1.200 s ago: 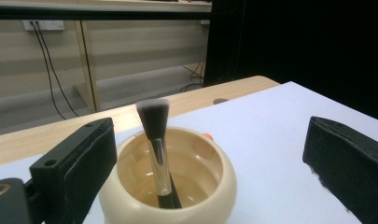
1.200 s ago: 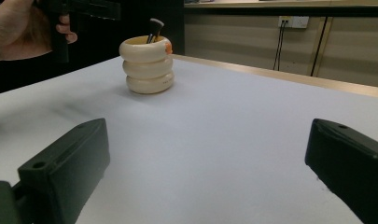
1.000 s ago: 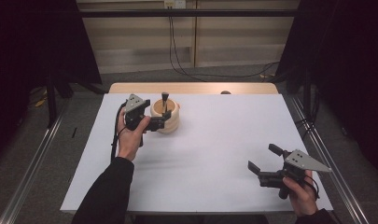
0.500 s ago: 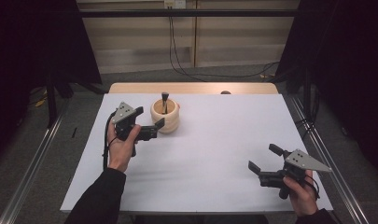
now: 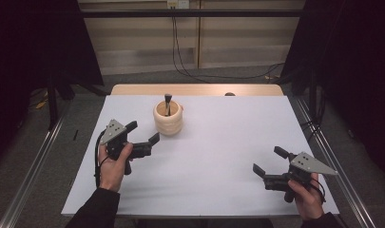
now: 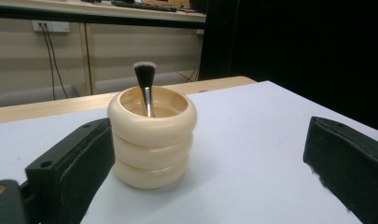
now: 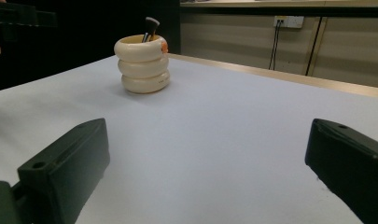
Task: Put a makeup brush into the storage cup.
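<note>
**Two empty grippers, one ribbed cup with a brush**

Two grippers sit over a white worktop (image 5: 214, 156), both with their fingers spread wide and holding nothing. The left gripper (image 5: 143, 134) hovers just short of a cream cup (image 5: 168, 118), its black, matte, blocky fingers (image 6: 79, 163) pointing toward it but not touching. The cup is smooth and glossy, shaped like three fat rings stacked one on another, and stands upright on the far-left part of the worktop. A makeup brush (image 6: 145, 86) leans inside it, with a dark bristle tuft tipped pale and a shiny metal ferrule above the rim. From the right gripper view a small orange patch shows on the cup's top ring.

The right gripper (image 5: 268, 165) rests at the near right corner, well apart from the cup, with bare sheet between its fingers (image 7: 67, 168). Nothing lies between either gripper and the cup.

The worktop's covering is flat, matte and white; a strip of pale wood (image 5: 195, 89) shows along its far edge. Beyond it are a beige panelled wall (image 5: 142, 47) with hanging cables (image 5: 180, 52), dark curtains at both sides and grey carpet.
</note>
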{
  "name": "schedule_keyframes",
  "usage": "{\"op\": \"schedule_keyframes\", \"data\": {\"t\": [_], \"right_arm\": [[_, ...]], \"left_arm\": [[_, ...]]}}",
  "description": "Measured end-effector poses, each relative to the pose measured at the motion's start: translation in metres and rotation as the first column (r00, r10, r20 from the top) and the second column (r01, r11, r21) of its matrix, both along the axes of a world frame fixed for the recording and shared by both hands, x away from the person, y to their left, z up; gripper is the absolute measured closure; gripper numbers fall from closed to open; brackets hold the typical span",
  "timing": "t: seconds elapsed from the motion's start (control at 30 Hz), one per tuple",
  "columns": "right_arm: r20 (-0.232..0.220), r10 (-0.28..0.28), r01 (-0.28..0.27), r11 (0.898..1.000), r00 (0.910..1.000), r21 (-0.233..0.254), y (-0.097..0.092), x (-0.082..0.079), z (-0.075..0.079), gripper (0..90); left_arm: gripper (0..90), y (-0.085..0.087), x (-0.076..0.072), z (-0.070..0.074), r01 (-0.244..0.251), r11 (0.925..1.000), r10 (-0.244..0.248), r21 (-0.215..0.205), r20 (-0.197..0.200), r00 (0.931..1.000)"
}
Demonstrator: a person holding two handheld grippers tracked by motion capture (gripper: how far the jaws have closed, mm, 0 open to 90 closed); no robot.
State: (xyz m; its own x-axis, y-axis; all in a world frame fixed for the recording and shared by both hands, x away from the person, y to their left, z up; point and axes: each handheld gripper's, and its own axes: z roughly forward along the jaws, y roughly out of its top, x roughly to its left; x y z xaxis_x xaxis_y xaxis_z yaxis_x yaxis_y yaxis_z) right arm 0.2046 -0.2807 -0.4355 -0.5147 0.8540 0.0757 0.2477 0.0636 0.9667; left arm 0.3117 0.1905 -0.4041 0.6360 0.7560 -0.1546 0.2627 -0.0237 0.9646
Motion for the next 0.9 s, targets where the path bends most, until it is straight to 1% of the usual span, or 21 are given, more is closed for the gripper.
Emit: {"op": "schedule_keyframes", "data": {"t": [0.03,0.07,0.1,0.2,0.23,0.27,0.3,0.33,0.37,0.4,0.43,0.53,0.57,0.6,0.67,0.7,0.73,0.77,0.8,0.87,0.9], "right_arm": [[0.004,-0.003,0.003,1.000,1.0000,-0.003,0.000,0.000,0.000,0.0],[0.000,-0.001,0.001,1.000,1.0000,-0.002,0.000,0.000,0.000,0.0],[0.002,0.000,0.000,1.000,1.0000,-0.004,0.000,0.001,0.000,0.0],[0.014,-0.007,0.007,1.000,0.9999,-0.004,0.000,0.000,0.000,0.0],[0.017,-0.011,0.011,1.000,0.9998,-0.007,0.000,0.000,0.000,0.0],[0.020,-0.014,0.014,1.000,0.9997,-0.008,0.000,0.000,0.000,0.0],[0.025,-0.008,0.008,1.000,0.9996,-0.012,0.000,0.000,-0.001,0.0],[0.026,-0.003,0.004,1.000,0.9997,-0.016,0.000,0.000,-0.001,0.0],[0.028,-0.002,0.003,1.000,0.9996,-0.021,-0.001,0.000,-0.001,0.0],[0.028,-0.003,0.003,1.000,0.9996,-0.021,-0.001,0.000,-0.001,0.0],[0.028,-0.005,0.006,1.000,0.9996,-0.019,-0.001,0.000,-0.001,0.0],[0.036,-0.015,0.015,1.000,0.9993,-0.016,-0.001,0.000,-0.001,0.0],[0.035,-0.014,0.015,1.000,0.9993,-0.018,-0.002,0.000,-0.002,0.0],[0.035,-0.019,0.019,1.000,0.9992,-0.018,-0.002,0.000,-0.002,0.0],[0.029,-0.022,0.022,1.000,0.9993,-0.020,-0.001,0.000,-0.002,0.0],[0.033,-0.023,0.024,0.999,0.9992,-0.023,-0.001,0.000,-0.002,0.0],[0.036,-0.023,0.024,0.999,0.9991,-0.029,-0.001,0.000,-0.003,0.0],[0.032,-0.018,0.019,0.999,0.9993,-0.034,-0.001,-0.001,-0.003,0.0],[0.032,-0.016,0.017,0.999,0.9994,-0.035,-0.001,-0.001,-0.003,0.0],[0.040,-0.018,0.019,0.999,0.9991,-0.034,-0.002,-0.001,-0.003,0.0],[0.040,-0.024,0.025,0.999,0.9989,-0.036,-0.003,-0.001,-0.003,0.0]], "left_arm": [[2.1,0.002,-0.003,0.000,0.009,0.9999,-0.009,0.011,0.002,1.0000],[2.1,0.002,-0.005,0.000,0.003,1.0000,-0.003,0.003,0.004,1.0000],[2.1,0.004,-0.009,0.000,0.014,0.9998,-0.014,0.011,0.004,0.9999],[2.1,0.006,-0.018,-0.003,0.019,0.9995,-0.019,0.025,-0.001,0.9998],[2.1,0.007,-0.022,-0.004,0.027,0.9994,-0.027,0.023,0.000,0.9996],[2.1,0.008,-0.025,-0.004,0.030,0.9991,-0.030,0.032,0.006,0.9995],[2.1,0.008,-0.028,-0.005,0.024,0.9993,-0.024,0.028,0.009,0.9997],[2.1,0.011,-0.032,-0.006,0.030,0.9990,-0.031,0.032,0.009,0.9995],[2.1,0.012,-0.035,-0.007,0.026,0.9992,-0.026,0.031,0.004,0.9996],[2.1,0.013,-0.036,-0.008,0.028,0.9991,-0.029,0.032,0.007,0.9996],[2.1,0.015,-0.040,-0.009,0.029,0.9992,-0.029,0.026,0.001,0.9996],[2.1,0.019,-0.047,-0.010,0.019,0.9991,-0.019,0.038,0.002,0.9998],[2.1,0.020,-0.049,-0.011,0.022,0.9993,-0.022,0.032,0.002,0.9998],[1.9,0.022,-0.052,-0.011,0.009,0.9992,-0.009,0.040,0.001,1.0000],[1.9,0.024,-0.058,-0.014,-0.005,0.9998,0.005,0.022,-0.002,1.0000],[1.9,0.025,-0.061,-0.015,-0.001,0.9996,0.001,0.027,-0.009,1.0000],[1.9,0.027,-0.064,-0.016,0.011,0.9993,-0.011,0.036,-0.004,0.9999],[1.9,0.026,-0.066,-0.016,0.004,0.9991,-0.004,0.043,-0.007,1.0000],[1.9,0.027,-0.069,-0.017,0.018,0.9987,-0.018,0.047,-0.010,0.9998],[1.9,0.029,-0.075,-0.019,0.018,0.9976,-0.017,0.068,-0.005,0.9998],[1.9,0.030,-0.079,-0.021,0.016,0.9981,-0.016,0.059,-0.010,0.9998]]}}
